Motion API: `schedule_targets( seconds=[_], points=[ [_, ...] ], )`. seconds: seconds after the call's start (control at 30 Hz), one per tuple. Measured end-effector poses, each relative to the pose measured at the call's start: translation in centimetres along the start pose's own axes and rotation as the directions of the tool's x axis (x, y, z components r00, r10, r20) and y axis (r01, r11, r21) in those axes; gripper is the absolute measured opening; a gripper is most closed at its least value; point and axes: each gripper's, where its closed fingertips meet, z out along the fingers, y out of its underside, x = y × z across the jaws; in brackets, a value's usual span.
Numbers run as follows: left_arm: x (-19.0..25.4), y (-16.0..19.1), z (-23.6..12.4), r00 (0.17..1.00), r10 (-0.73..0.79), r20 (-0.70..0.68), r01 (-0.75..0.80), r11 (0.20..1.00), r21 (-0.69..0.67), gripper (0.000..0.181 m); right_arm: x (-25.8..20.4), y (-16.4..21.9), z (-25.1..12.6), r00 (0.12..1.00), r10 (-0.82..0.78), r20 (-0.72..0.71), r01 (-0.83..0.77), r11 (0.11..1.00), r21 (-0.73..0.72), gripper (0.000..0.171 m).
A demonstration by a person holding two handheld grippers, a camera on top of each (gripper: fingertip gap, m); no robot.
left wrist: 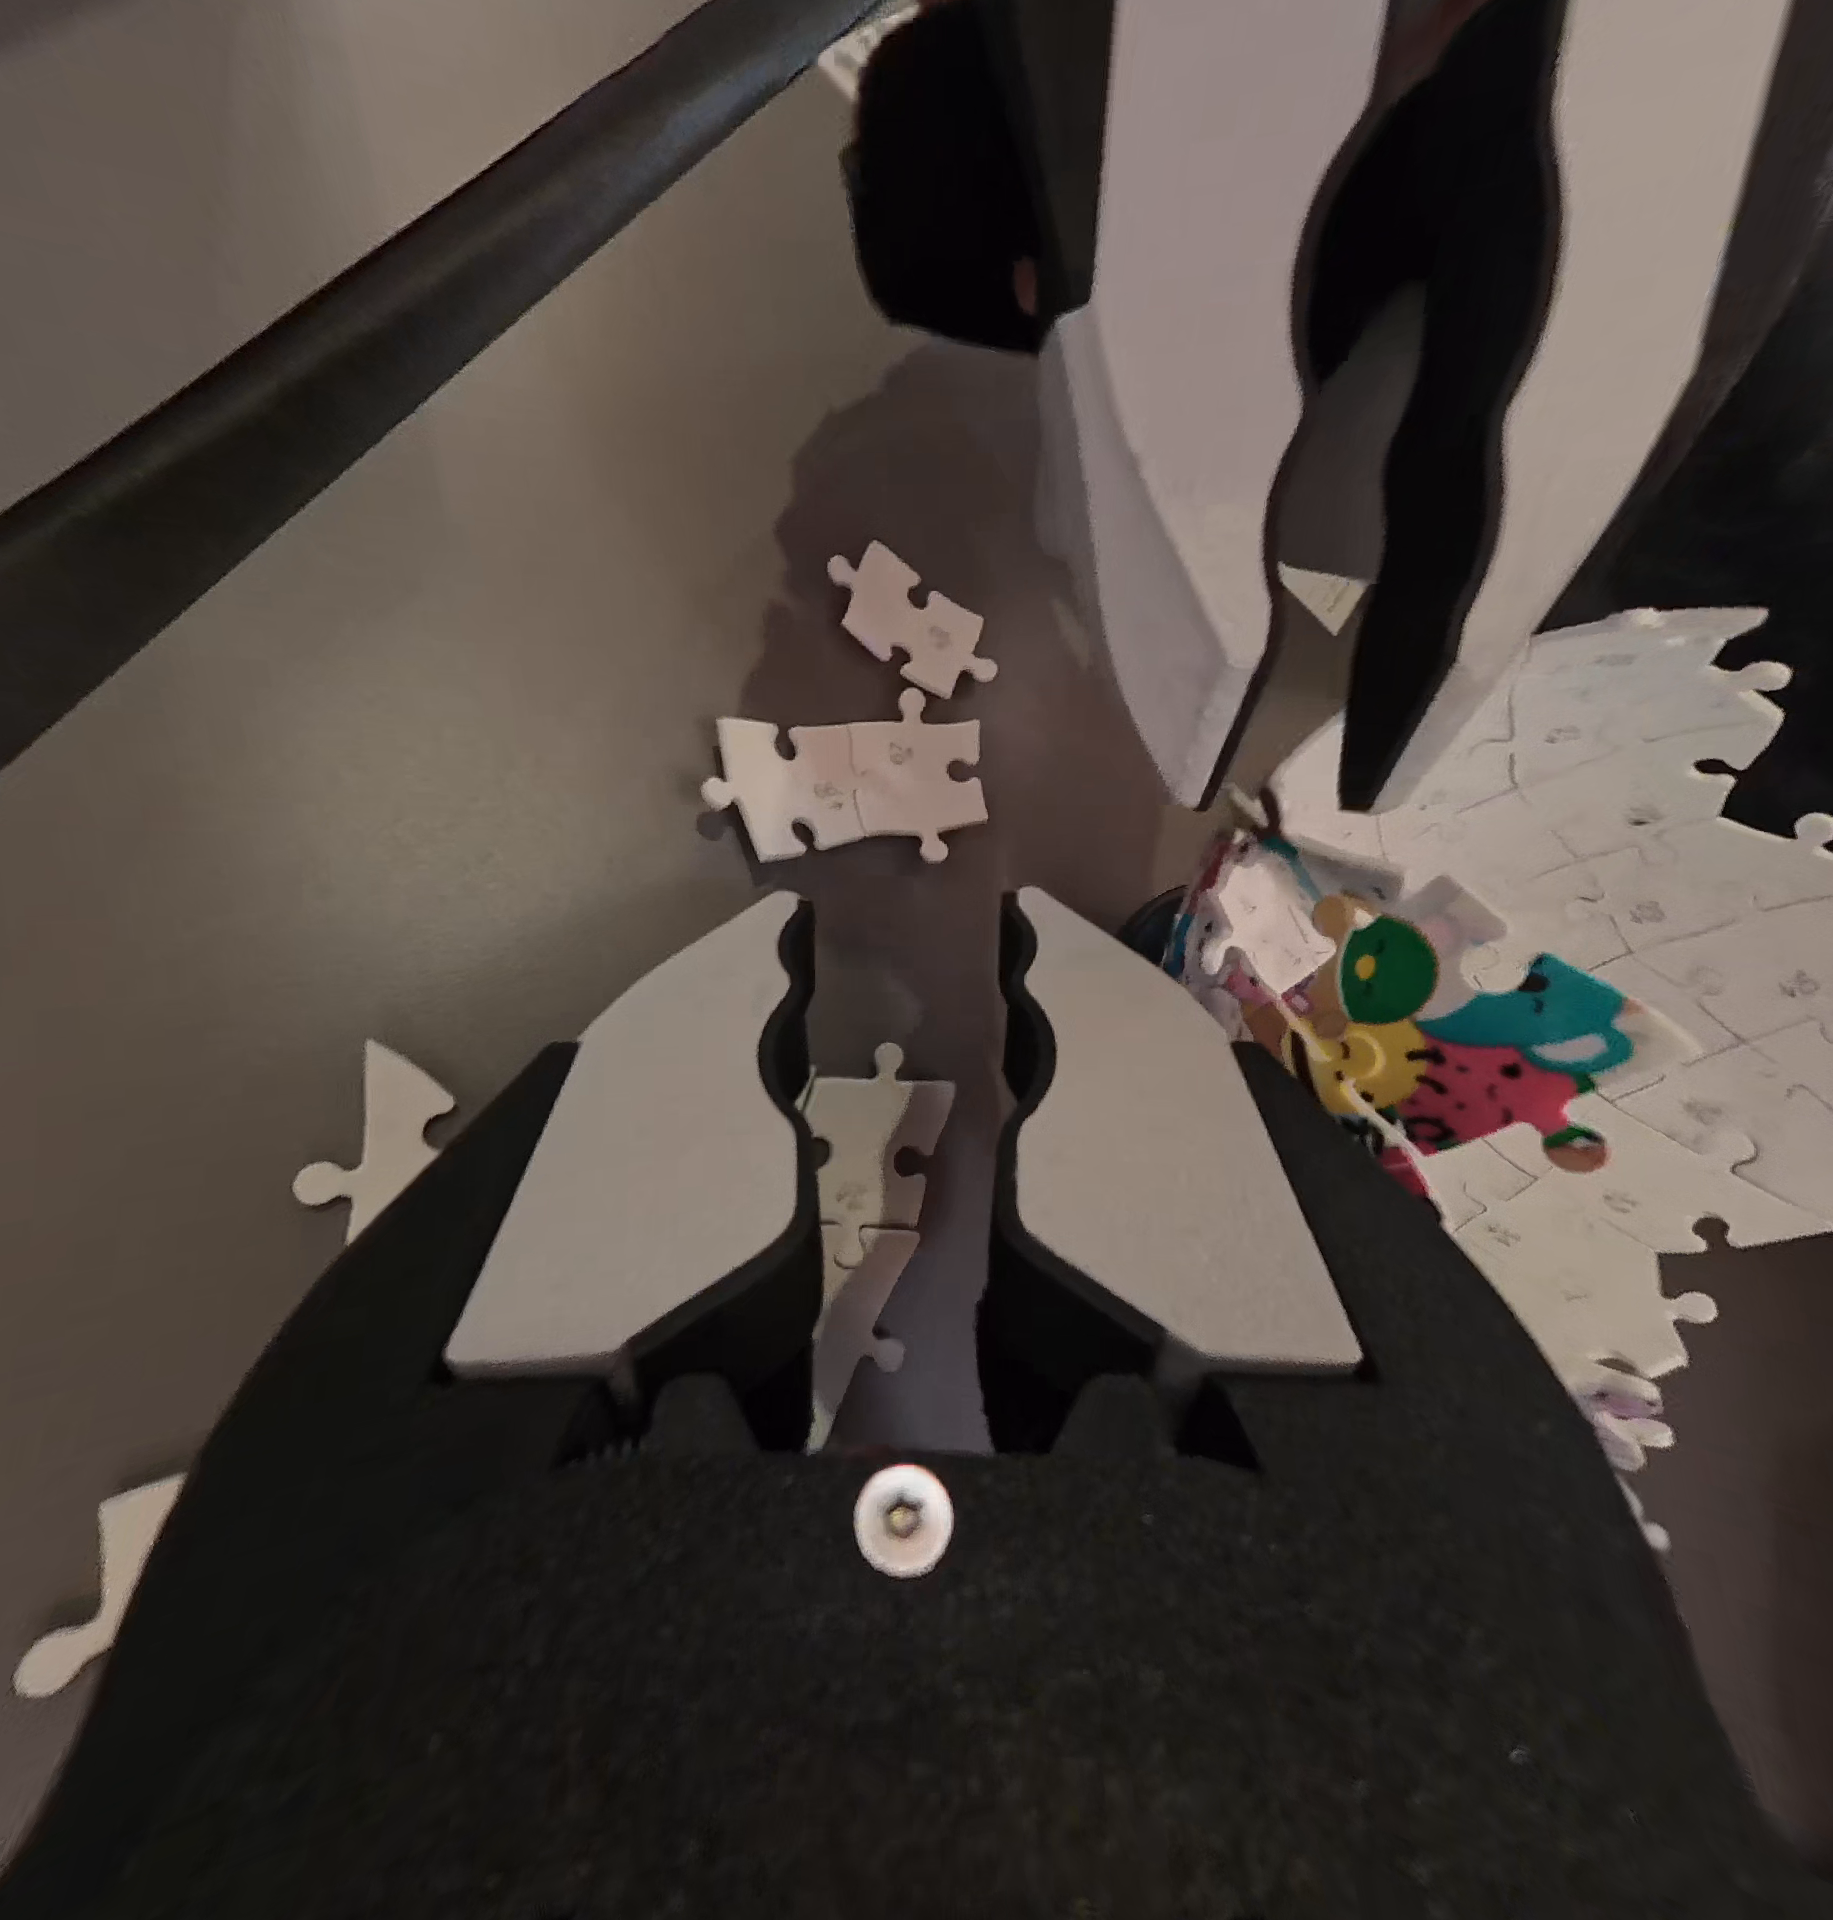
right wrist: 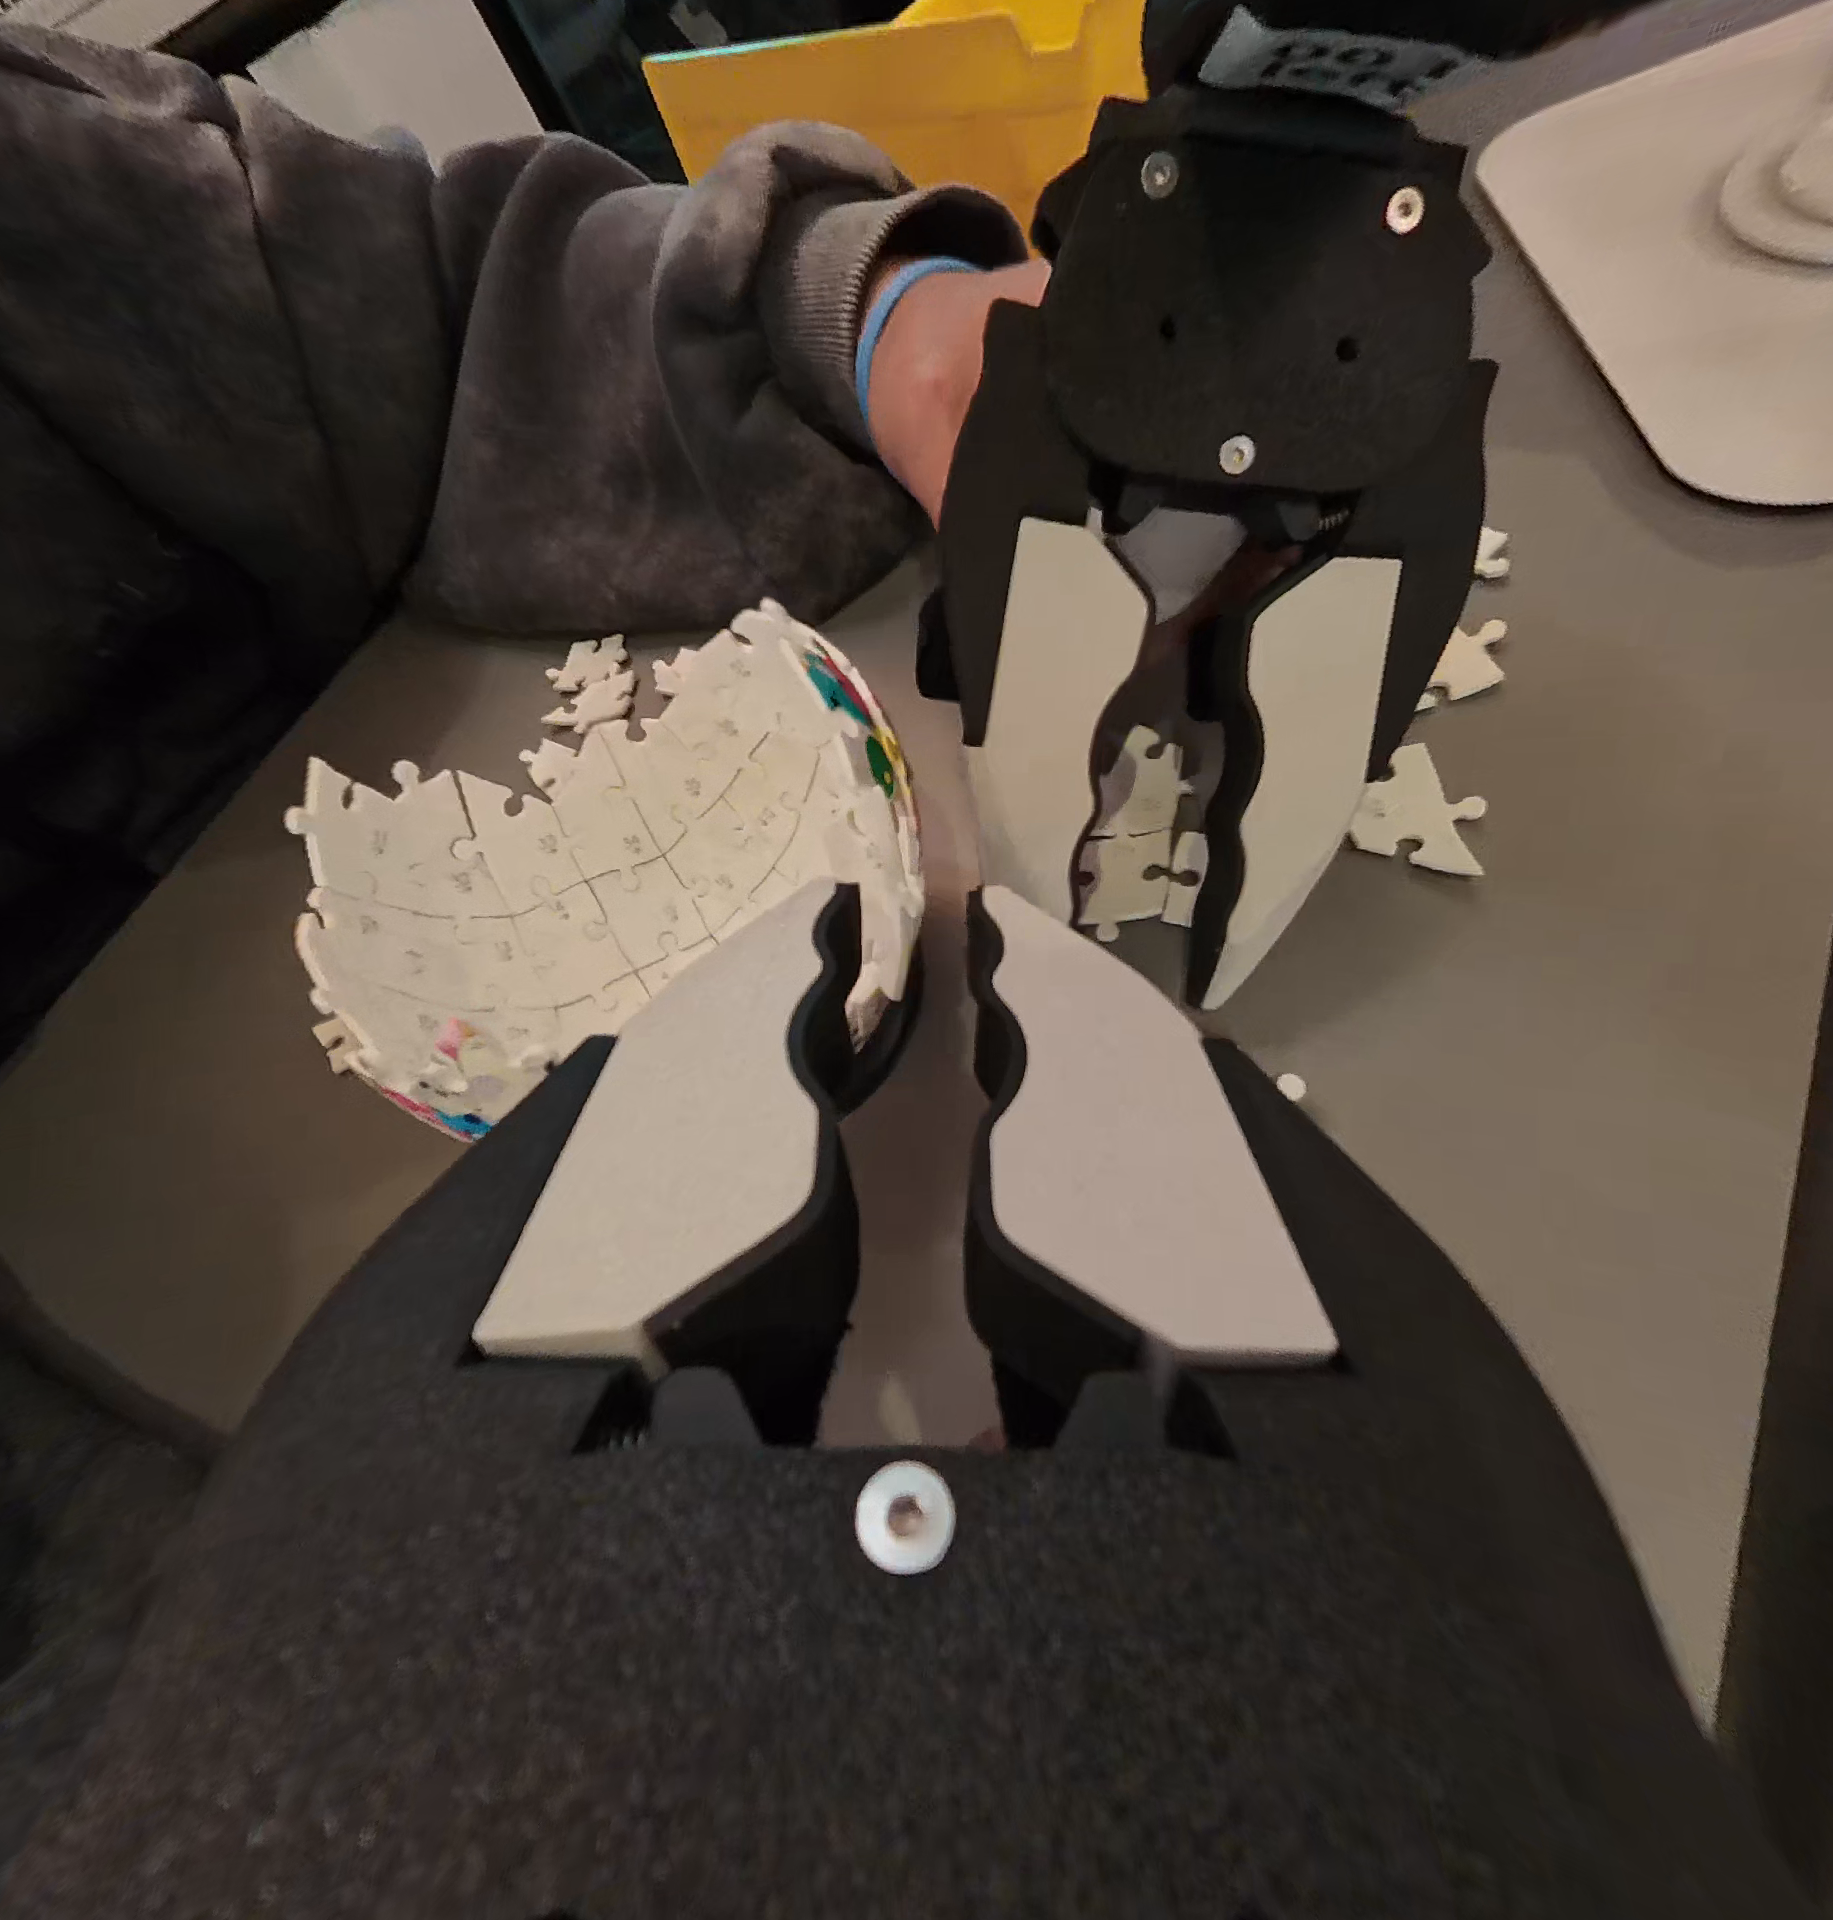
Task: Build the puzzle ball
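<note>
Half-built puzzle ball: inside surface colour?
Plain white inside the half-built puzzle ball; the outer face is multicoloured. Best in the right wrist view.

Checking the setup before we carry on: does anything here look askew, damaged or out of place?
Nothing looks damaged. The half-built puzzle ball lies tipped on its side on the table, hollow white inside showing. Loose pieces lie scattered, blank side up, near the left hand-held gripper.
</note>
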Motion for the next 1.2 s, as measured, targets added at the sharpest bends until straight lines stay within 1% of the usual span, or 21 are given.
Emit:
schedule_targets(
  seconds=[0.13, 0.23, 0.33, 0.43, 0.6, 0.63, 0.7, 0.73, 0.8, 0.87, 1.0, 1.2],
  points=[
    [0.5, -0.5, -0.1, 0.999, 0.041, -0.014, -0.040, 0.998, 0.049, 0.033, 0.2, 0.5, 0.4, 1.000, 0.024, 0.020, -0.024, 1.000, -0.002, 0.018],
    [0.5, -0.5, -0.1, 0.999, 0.048, -0.014, -0.047, 0.997, 0.059, 0.033, 0.1, 0.5, 0.5, 0.999, 0.026, 0.041, -0.026, 1.000, 0.013, 0.007],
    [0.4, -0.1, 0.1, 0.999, 0.032, -0.016, -0.032, 0.999, 0.042, 0.033, 0.0, 0.6, 0.4, 0.999, 0.019, 0.040, -0.020, 1.000, 0.016, 0.000],
    [0.3, -0.3, 0.0, 0.999, 0.046, 0.007, -0.046, 0.998, 0.052, 0.032, 0.0, 0.6, 0.5, 1.000, 0.009, 0.027, -0.010, 1.000, 0.019, 0.000],
    [0.1, -0.3, -0.1, 1.000, 0.026, 0.010, -0.027, 0.998, 0.060, 0.032, -0.3, 0.3, 0.2, 1.000, 0.000, 0.014, -0.001, 1.000, 0.022, 0.000],
    [0.0, -0.3, -0.2, 1.000, 0.026, 0.012, -0.027, 0.998, 0.061, 0.032, -0.3, 0.2, 0.0, 1.000, 0.000, 0.012, 0.000, 1.000, 0.029, 0.002],
    [0.0, -0.3, -0.1, 1.000, 0.025, 0.016, -0.026, 0.998, 0.058, 0.032, -0.1, -0.1, -0.1, 1.000, -0.006, 0.005, 0.006, 0.999, 0.051, 0.014],
    [0.0, -0.3, -0.1, 1.000, 0.024, 0.018, -0.025, 0.998, 0.057, 0.032, 0.0, 0.0, 0.0, 1.000, -0.009, 0.013, 0.009, 0.999, 0.047, 0.014],
    [0.0, -0.3, -0.1, 1.000, 0.024, 0.016, -0.025, 0.998, 0.054, 0.032, -0.1, 0.3, 0.2, 0.998, 0.010, 0.054, -0.012, 1.000, 0.023, 0.015],
    [0.0, -0.3, -0.1, 1.000, 0.025, 0.014, -0.025, 0.998, 0.055, 0.032, -0.2, 0.4, 0.5, 0.993, 0.058, 0.107, -0.060, 0.998, 0.019, 0.023],
    [0.0, -0.3, 0.0, 1.000, 0.020, 0.009, -0.021, 0.998, 0.052, 0.032, 0.0, 0.5, 0.8, 0.976, 0.125, 0.176, -0.133, 0.991, 0.031, 0.024],
    [0.0, -0.3, 0.0, 1.000, 0.022, 0.007, -0.022, 0.999, 0.050, 0.032, 0.1, 0.4, 1.3, 0.974, 0.118, 0.191, -0.128, 0.991, 0.040, 0.021]
  ],
)
